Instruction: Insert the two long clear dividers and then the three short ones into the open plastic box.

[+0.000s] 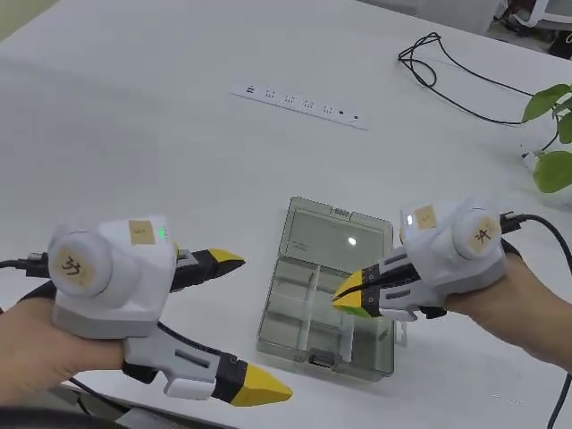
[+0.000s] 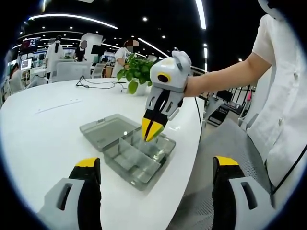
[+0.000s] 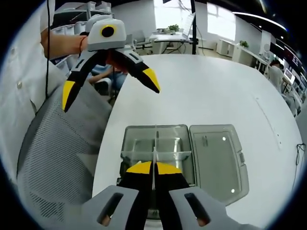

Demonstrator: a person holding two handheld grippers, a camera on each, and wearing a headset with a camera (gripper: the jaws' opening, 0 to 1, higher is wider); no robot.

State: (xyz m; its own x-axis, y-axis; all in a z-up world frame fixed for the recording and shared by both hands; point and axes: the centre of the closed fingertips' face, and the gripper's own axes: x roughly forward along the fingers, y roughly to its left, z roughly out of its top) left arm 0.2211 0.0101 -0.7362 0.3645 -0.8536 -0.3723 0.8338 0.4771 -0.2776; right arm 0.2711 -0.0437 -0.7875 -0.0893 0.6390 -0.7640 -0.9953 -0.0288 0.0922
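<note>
the open plastic box [image 1: 295, 299] sits on the white counter [image 1: 134, 134], its lid laid back at 12 o'clock. the right gripper [image 1: 349, 299] reaches in from 3 o'clock, fingers almost together, pinching a clear divider [image 3: 154, 143] upright over the compartments. the left gripper [image 1: 250, 326] hangs at 9 o'clock, apart from the box, fingers spread wide and empty.
</note>
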